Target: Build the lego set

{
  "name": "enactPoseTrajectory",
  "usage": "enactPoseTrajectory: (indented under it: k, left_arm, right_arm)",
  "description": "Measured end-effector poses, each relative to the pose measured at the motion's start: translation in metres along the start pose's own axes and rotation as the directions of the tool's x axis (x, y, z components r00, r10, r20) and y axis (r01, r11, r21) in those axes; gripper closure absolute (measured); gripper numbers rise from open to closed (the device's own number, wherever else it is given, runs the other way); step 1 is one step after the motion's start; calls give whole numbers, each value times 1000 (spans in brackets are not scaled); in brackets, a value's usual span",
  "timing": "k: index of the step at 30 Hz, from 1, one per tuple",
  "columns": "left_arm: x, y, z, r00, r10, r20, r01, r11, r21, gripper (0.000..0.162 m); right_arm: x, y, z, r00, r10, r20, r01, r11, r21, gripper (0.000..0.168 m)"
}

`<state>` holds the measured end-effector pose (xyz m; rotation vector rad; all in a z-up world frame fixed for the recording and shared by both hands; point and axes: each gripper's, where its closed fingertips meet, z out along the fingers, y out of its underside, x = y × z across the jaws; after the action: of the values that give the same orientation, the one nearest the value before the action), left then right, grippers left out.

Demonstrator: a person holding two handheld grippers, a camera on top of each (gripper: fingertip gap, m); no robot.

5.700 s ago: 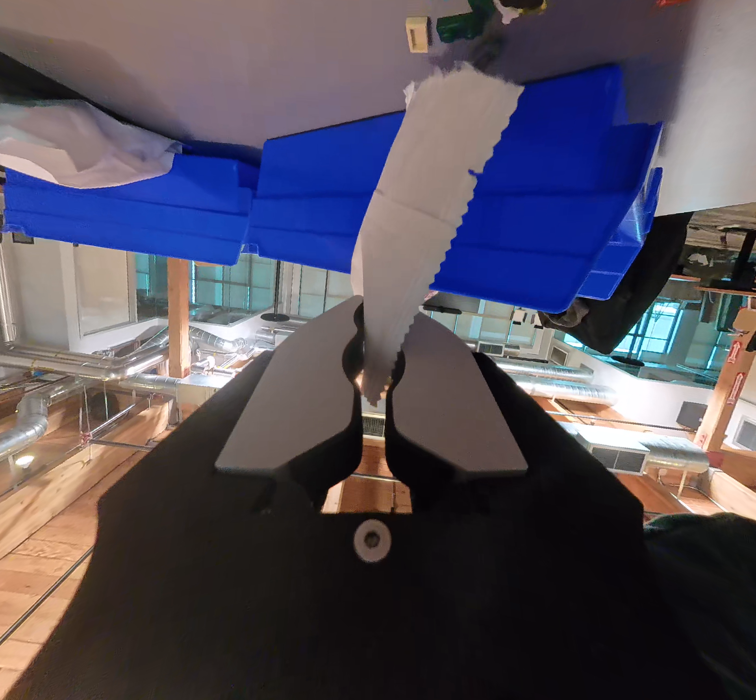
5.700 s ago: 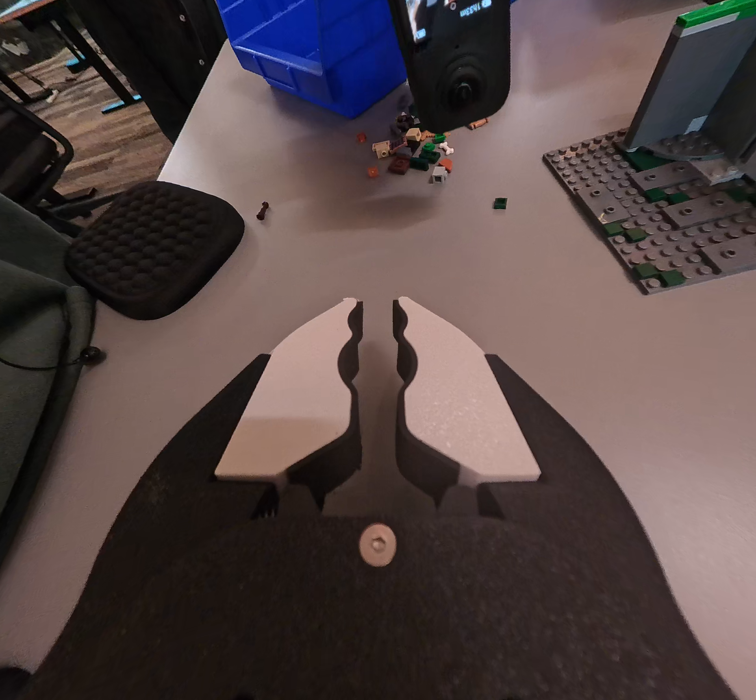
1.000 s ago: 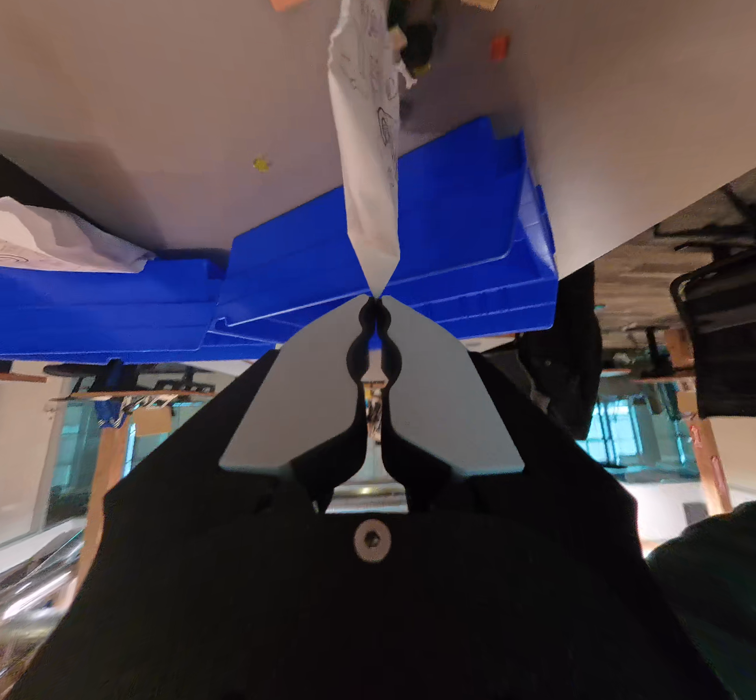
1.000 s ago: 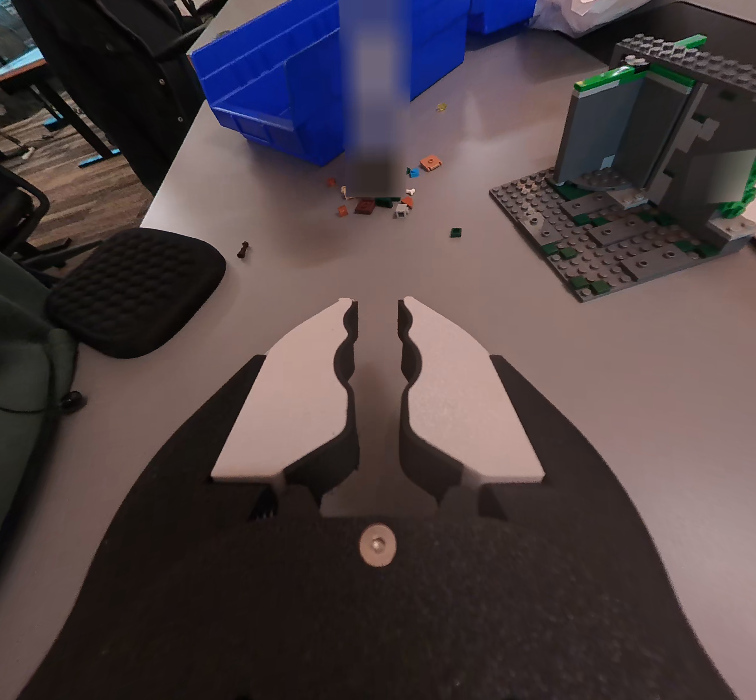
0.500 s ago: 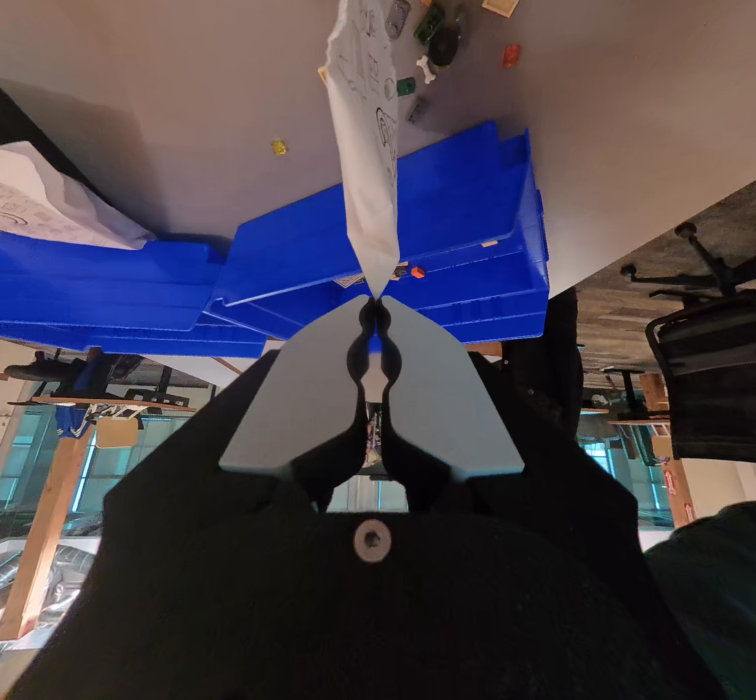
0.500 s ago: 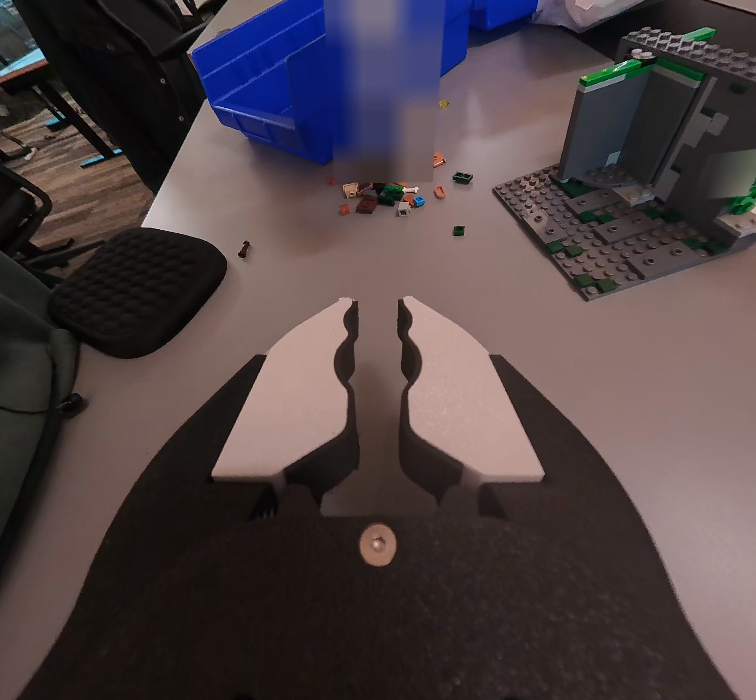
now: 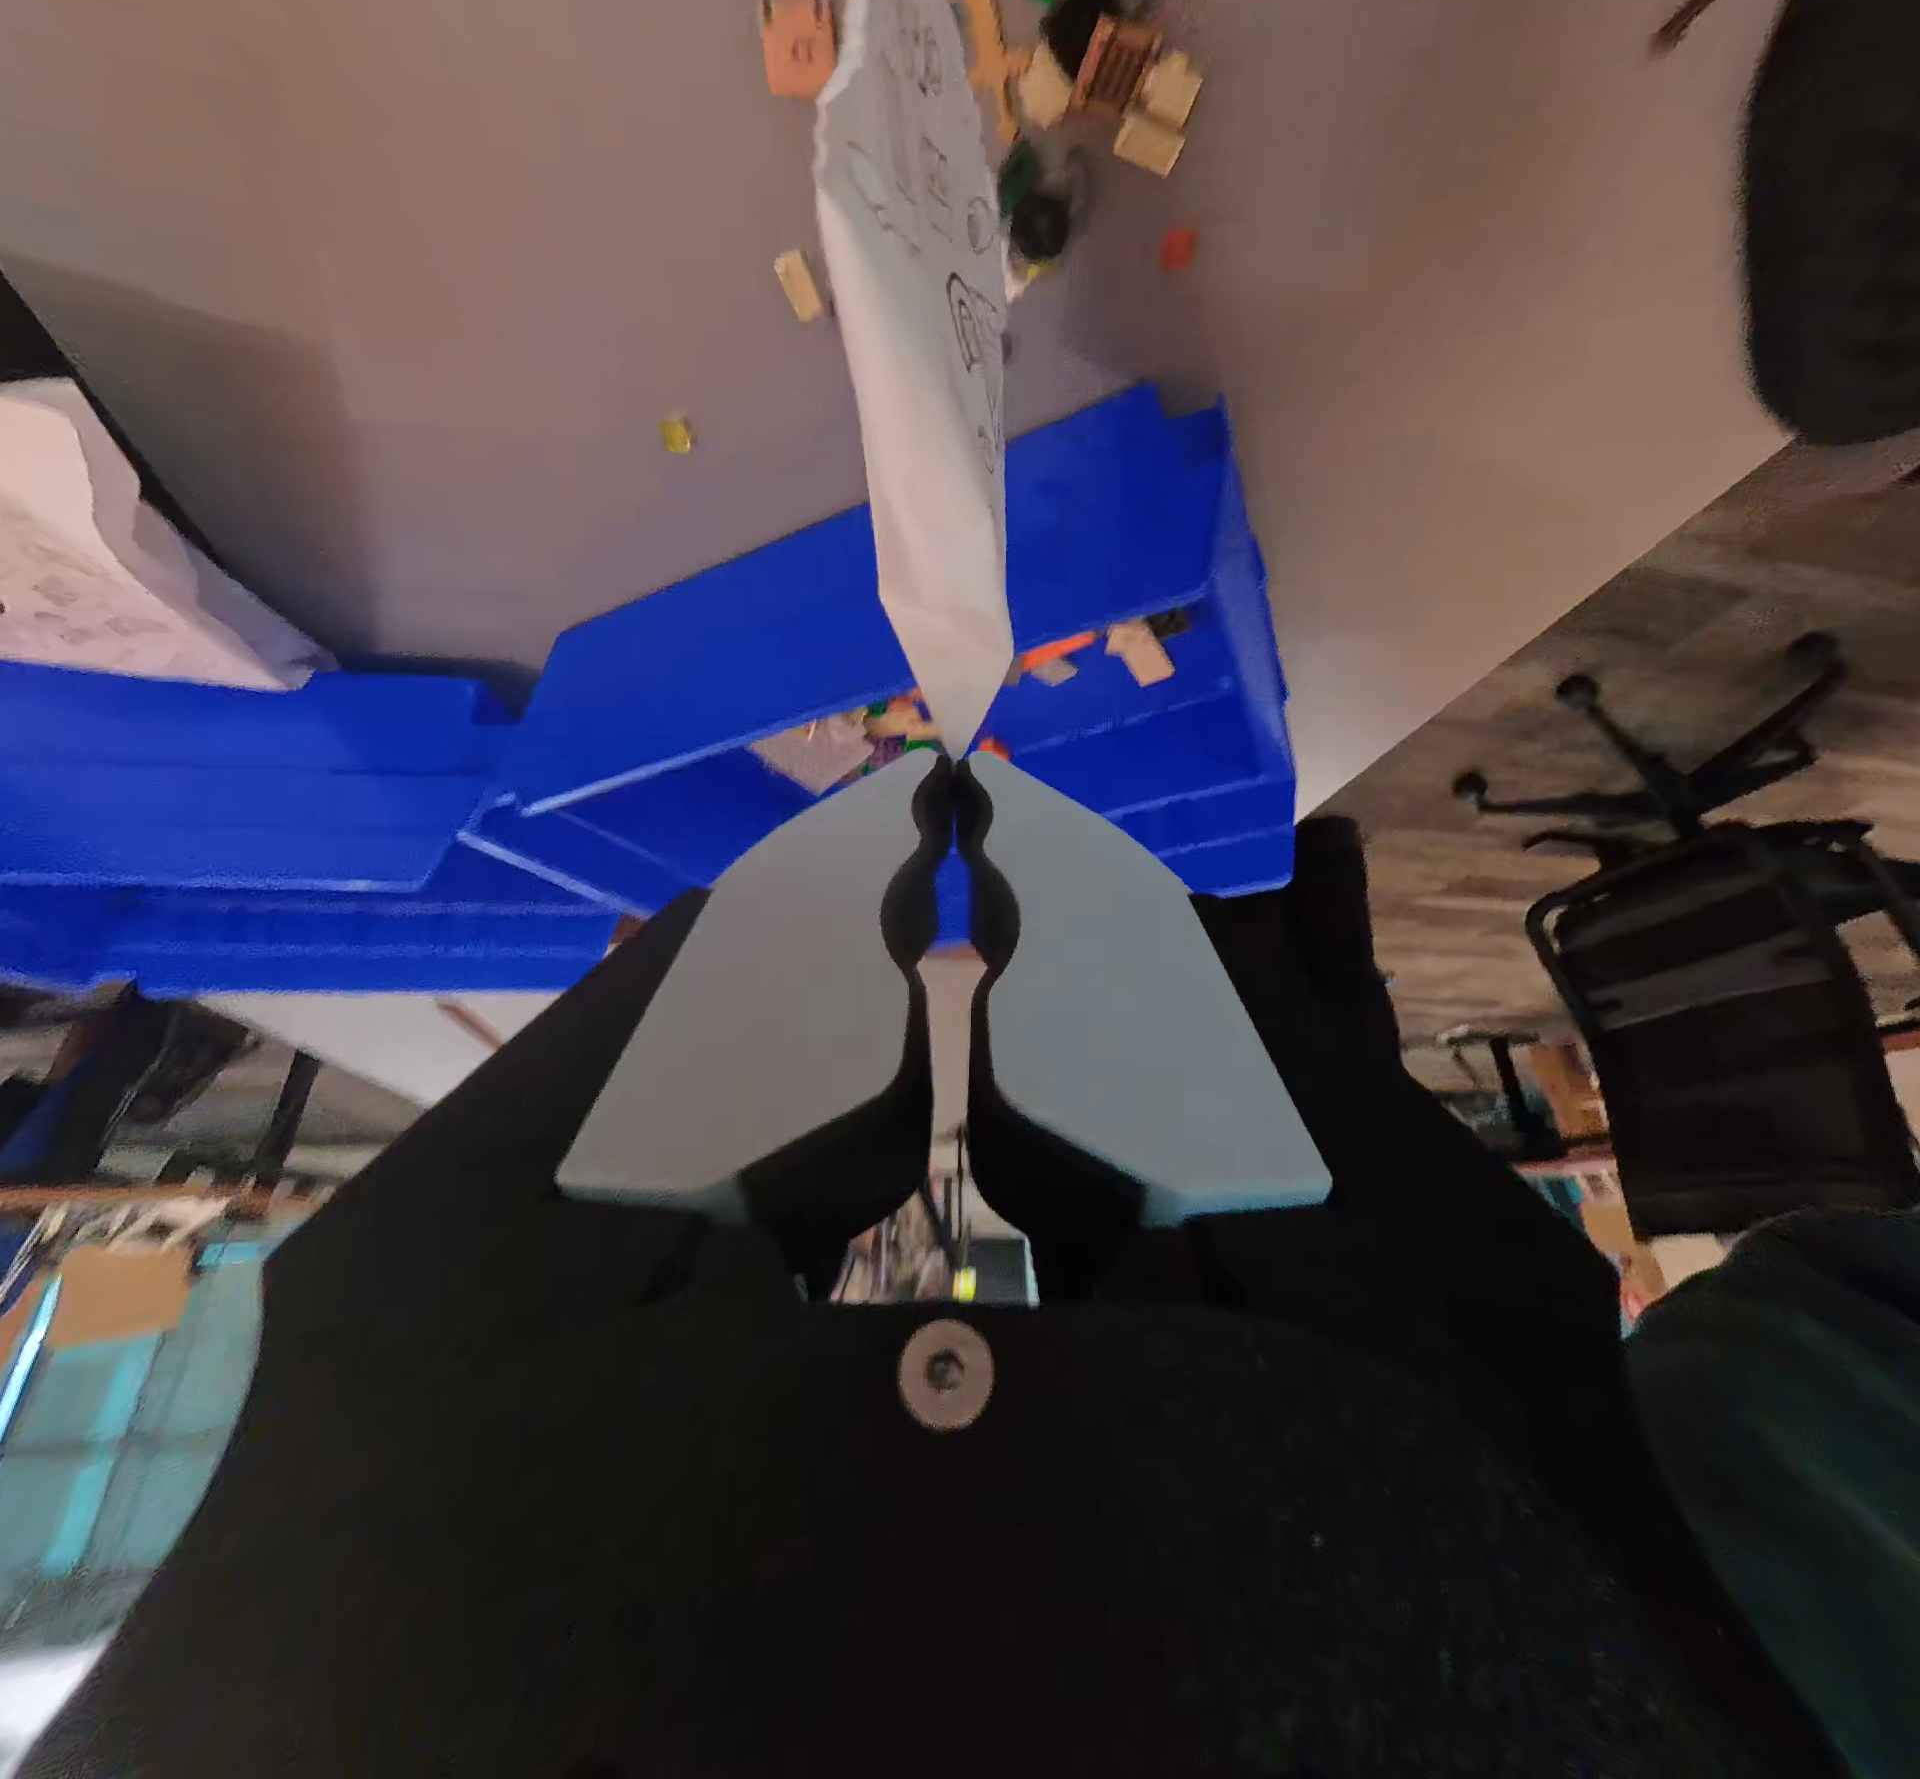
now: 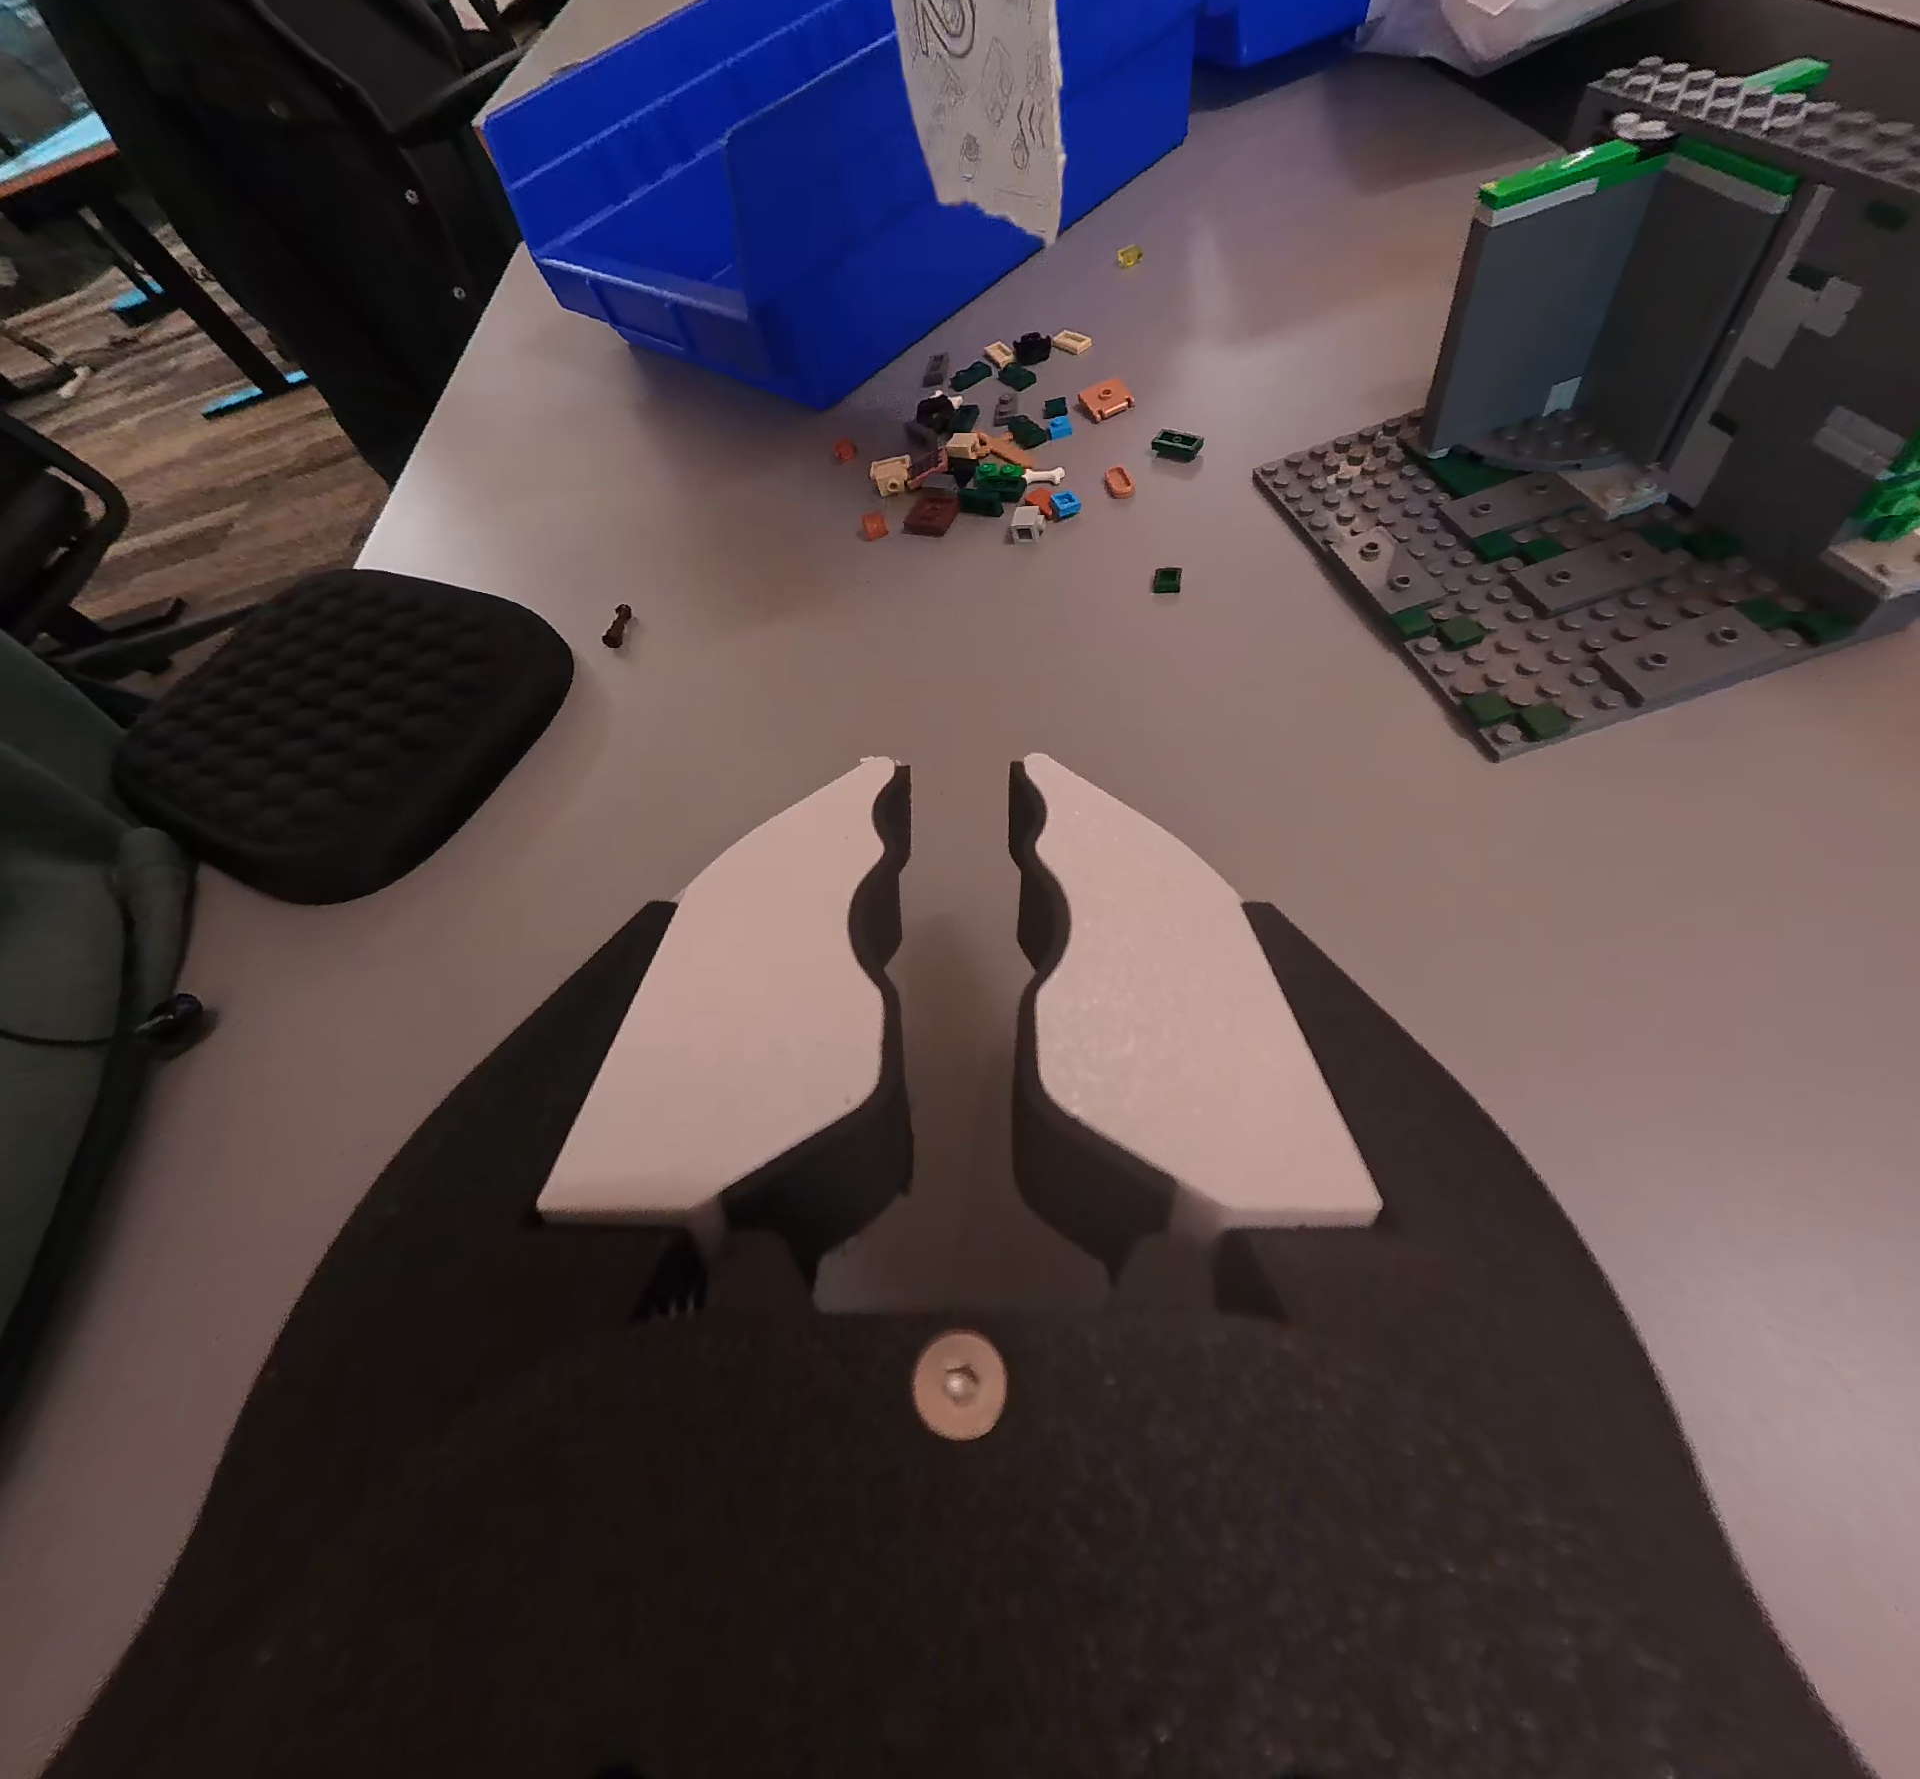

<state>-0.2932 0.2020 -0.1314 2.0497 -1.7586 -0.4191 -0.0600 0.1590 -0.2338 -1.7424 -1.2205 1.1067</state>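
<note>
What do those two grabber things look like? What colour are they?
Both look alike. The left gripper and the right gripper each have a wide, matte black body that spreads out like wings, with one round silver screw in the middle. The fingers are pale grey on top, curving to a point, with wavy black inner edges. A dark green sleeve shows beside the left one.
</note>
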Motion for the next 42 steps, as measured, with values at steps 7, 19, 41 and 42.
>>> enactPoseTrajectory:
  k: [7, 19, 41, 42]
  left_arm:
    - [11, -28, -9, 993, 7, -116, 30, 947, 319, 162]
    - [29, -52, 37, 978, -40, -206, 136, 868, 477, 162]
    - [45, -47, 48, 982, -48, -183, 136, 850, 509, 162]
    - [44, -46, 49, 982, -52, -180, 137, 852, 506, 162]
  right_arm:
    - [-8, -4, 11, 996, -82, -20, 82, 997, -7, 151]
    - [-33, -73, 85, 950, -307, -52, 311, 947, 80, 168]
    - [-28, -82, 127, 939, -328, -99, 330, 944, -2, 145]
    - [-29, -83, 123, 933, -346, -96, 349, 937, 12, 153]
